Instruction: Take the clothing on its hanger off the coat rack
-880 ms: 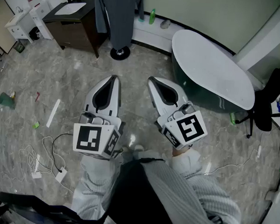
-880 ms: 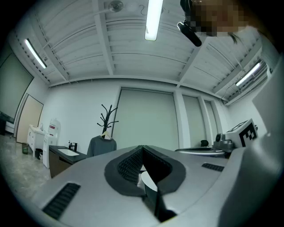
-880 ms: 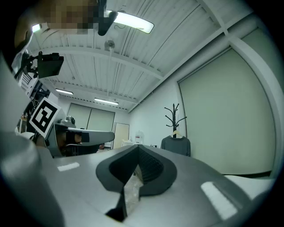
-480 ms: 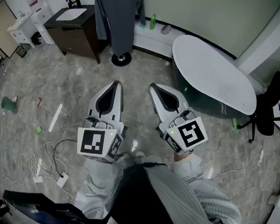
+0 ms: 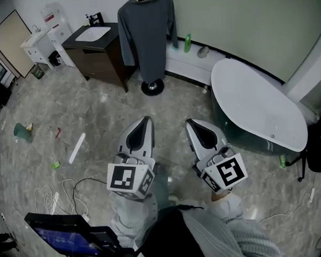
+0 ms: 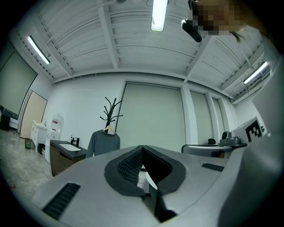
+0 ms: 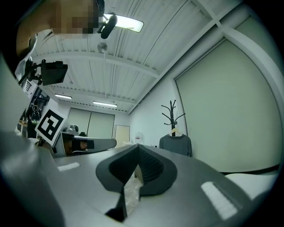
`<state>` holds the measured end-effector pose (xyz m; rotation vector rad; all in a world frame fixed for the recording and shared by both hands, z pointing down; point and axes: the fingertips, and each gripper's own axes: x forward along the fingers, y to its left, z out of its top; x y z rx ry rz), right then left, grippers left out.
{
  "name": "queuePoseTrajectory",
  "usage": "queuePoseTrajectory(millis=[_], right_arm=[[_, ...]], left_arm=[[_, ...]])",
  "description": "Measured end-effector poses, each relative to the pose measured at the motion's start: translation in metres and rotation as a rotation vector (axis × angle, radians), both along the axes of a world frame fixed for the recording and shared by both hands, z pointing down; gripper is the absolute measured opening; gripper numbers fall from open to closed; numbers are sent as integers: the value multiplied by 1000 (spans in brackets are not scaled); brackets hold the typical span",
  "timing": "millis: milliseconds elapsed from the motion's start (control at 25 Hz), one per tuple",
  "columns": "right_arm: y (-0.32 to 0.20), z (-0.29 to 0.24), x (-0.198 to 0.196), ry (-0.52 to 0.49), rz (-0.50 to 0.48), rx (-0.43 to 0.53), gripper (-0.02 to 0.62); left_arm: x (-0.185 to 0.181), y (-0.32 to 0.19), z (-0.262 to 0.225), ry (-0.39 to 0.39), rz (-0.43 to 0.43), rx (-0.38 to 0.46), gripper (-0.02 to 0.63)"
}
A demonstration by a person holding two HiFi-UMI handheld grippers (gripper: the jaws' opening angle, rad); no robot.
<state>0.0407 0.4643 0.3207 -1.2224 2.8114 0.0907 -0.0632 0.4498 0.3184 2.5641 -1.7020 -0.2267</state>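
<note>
A grey sweater (image 5: 146, 36) hangs on a wooden hanger from a black coat rack, whose round base (image 5: 152, 88) stands on the marble floor at the far wall. My left gripper (image 5: 146, 120) and right gripper (image 5: 191, 123) are held side by side in front of me, both shut and empty. They point toward the rack and are well short of it. In the left gripper view the sweater (image 6: 104, 142) hangs under the branched rack (image 6: 112, 111), far beyond the gripper (image 6: 142, 148). The right gripper view shows the sweater (image 7: 175, 144) beyond the gripper (image 7: 138, 147).
A dark vanity cabinet with a sink (image 5: 97, 47) stands left of the rack. A white bathtub (image 5: 258, 106) lies to its right. Cables (image 5: 60, 192) and bits of litter (image 5: 22, 131) lie on the floor at left. A black chair (image 5: 318, 141) stands at the right edge.
The head view has tipped up, so the sweater and rack show more fully and lower in the picture. Both grippers stay shut, side by side, pointing at the rack.
</note>
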Motion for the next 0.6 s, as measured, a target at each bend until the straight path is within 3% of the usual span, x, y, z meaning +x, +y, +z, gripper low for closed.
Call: queuePoseTrajectory(millis=[160,600], right_arm=[[-71,4,-9,-1,0,2,2],[-325,-28,-64,-12,30,67,2]], left_arm=[[-10,-74,4,-3,5,3,5],[-64,-329,-26,-84,53,40,5]])
